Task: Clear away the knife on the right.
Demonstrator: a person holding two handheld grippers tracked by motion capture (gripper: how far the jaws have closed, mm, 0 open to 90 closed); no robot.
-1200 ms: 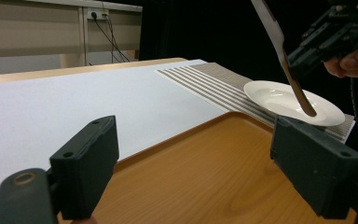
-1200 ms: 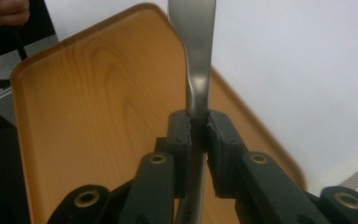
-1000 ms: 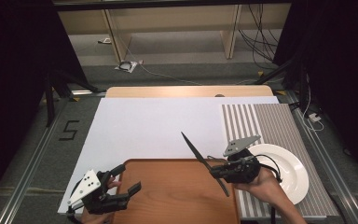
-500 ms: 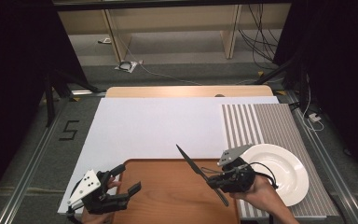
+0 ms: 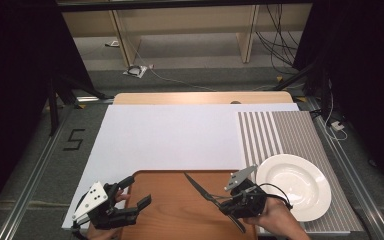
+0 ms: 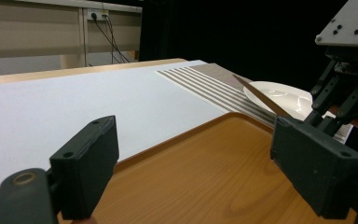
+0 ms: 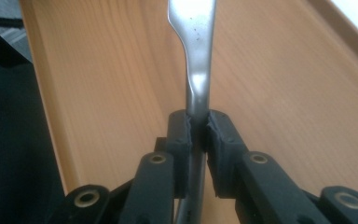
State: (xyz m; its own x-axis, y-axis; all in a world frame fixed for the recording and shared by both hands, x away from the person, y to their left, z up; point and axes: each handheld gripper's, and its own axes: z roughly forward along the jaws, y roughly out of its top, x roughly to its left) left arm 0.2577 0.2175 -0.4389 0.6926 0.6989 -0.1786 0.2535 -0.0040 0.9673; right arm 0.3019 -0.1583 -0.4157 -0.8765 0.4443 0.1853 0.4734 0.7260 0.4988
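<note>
A metal table knife (image 5: 200, 187) hangs over the right part of the wooden tray (image 5: 175, 220), blade pointing away to the upper left. My right gripper (image 5: 226, 202) is shut on its handle. In the right gripper view the jaws (image 7: 198, 125) pinch the knife (image 7: 198, 56) just below the blade, with the tray (image 7: 98, 70) underneath. My left gripper (image 5: 139, 191) stands open over the tray's left edge with nothing in it. In the left gripper view its open jaws (image 6: 200, 168) frame the tray (image 6: 205, 163), and the knife (image 6: 261, 97) and right gripper (image 6: 345, 74) are at the right.
A white plate (image 5: 295, 187) sits on a striped placemat (image 5: 275, 135) right of the tray, close to my right hand. A white sheet (image 5: 180, 135) covers the table beyond the tray. The table's wooden far edge (image 5: 200, 97) lies behind it.
My right gripper has carried the knife down and left, from beside the plate to over the tray. The left gripper has stayed put and open.
</note>
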